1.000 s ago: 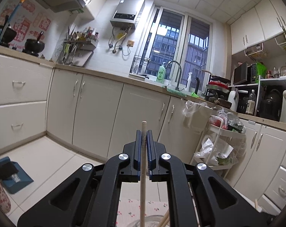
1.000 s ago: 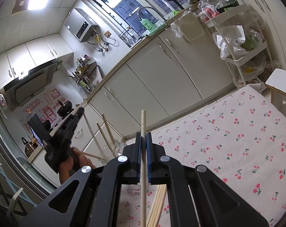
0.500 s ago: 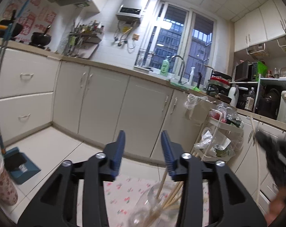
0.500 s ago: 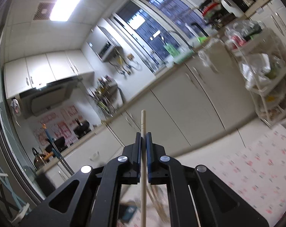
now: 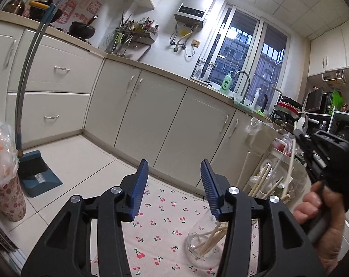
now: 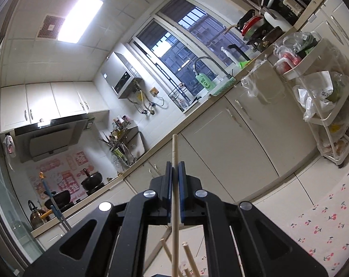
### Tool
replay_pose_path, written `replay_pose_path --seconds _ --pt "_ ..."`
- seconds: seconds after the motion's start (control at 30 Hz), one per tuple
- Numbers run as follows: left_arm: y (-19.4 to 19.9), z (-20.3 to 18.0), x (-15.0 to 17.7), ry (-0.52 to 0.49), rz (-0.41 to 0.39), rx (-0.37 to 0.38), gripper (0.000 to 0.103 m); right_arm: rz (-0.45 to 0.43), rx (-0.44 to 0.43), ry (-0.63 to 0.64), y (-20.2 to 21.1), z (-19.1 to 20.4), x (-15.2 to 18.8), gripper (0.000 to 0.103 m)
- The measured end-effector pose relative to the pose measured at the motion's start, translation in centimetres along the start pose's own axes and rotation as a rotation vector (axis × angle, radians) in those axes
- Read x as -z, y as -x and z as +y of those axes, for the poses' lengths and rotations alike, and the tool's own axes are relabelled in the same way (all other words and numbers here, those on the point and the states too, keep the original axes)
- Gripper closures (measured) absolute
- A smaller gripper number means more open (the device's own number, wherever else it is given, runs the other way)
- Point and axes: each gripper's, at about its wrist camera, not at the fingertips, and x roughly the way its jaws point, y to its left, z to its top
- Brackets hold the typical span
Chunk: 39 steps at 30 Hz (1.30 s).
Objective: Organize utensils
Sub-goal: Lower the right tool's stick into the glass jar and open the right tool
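Left gripper (image 5: 174,180) stood wide, empty, above glass jar (image 5: 198,242) of chopsticks on cherry-print cloth (image 5: 160,226). Right gripper (image 6: 174,180) clamped one chopstick (image 6: 174,152) — upright. Green bottle (image 5: 225,85) read "AXE".

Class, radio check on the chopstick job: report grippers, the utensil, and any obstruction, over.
Left gripper open, empty. Right gripper shut on chopstick, above glass jar holding other chopsticks. Those leaning sticks crowd the jar mouth.
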Motion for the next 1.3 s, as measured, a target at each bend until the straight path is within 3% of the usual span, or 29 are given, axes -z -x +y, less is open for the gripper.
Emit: replay_pose_path --seconds 0.47,0.9,1.03,1.17,1.3 --pt "-1.3 0.8 0.0 0.057 0.041 0.024 0.057 -0.014 0.002 0.156 -1.0 1.4 2.9 0.097" --pt "-1.8 1.0 0.7 0.040 0.042 0.006 0.051 0.092 -0.010 0.316 1.0 2.5 4.5 0.096" --pt "-1.7 0.8 0.8 0.029 0.043 -0.008 0.048 0.129 -0.014 0.325 1.9 2.5 4.5 0.078" --pt "-1.3 0.5 0.6 0.024 0.058 -0.013 0.045 0.145 0.009 0.318 4.3 2.5 3.5 0.077" --pt "0.3 -0.2 0.8 0.011 0.097 -0.011 0.033 0.218 0.112 0.279 8.3 0.9 2.4 0.073"
